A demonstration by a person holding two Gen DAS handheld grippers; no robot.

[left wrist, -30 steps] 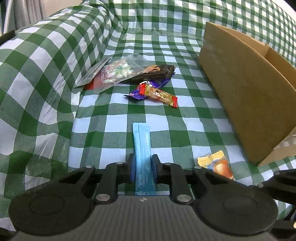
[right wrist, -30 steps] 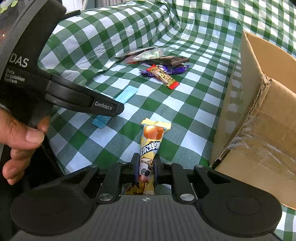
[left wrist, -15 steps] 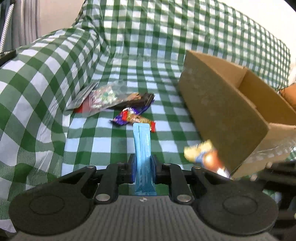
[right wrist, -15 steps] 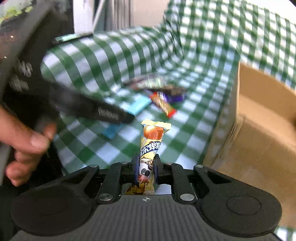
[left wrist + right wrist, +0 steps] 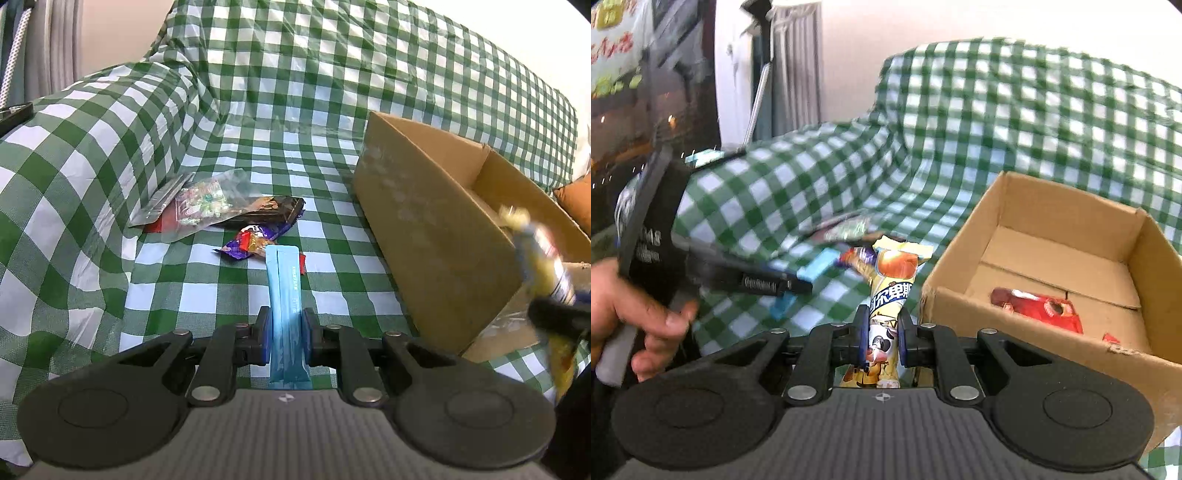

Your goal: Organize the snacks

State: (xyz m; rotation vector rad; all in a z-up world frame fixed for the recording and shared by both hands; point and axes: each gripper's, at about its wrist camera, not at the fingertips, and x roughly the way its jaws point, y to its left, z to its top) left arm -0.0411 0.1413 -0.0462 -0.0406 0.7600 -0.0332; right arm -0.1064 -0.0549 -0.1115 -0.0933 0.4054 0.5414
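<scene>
My left gripper (image 5: 284, 332) is shut on a light blue stick sachet (image 5: 285, 291), held above the checked cloth. My right gripper (image 5: 882, 332) is shut on a yellow snack bar (image 5: 892, 291) with an orange picture, raised beside the near left corner of the open cardboard box (image 5: 1027, 310). That bar also shows blurred at the right edge of the left wrist view, over the box (image 5: 436, 229). A red packet (image 5: 1041, 308) lies inside the box. More snacks stay on the cloth: a purple wrapper (image 5: 255, 240), a dark bar (image 5: 273, 208) and clear bags (image 5: 199, 203).
A green and white checked cloth (image 5: 229, 140) covers the seat and rises behind it as a backrest. A hand (image 5: 631, 314) holds the left gripper's handle at the left of the right wrist view. An orange cushion (image 5: 576, 199) sits right of the box.
Both grippers have lifted their snacks off the cloth. The right one rose and swung toward the box, so the box's inside and the red packet now show. The left one has held still lately.
</scene>
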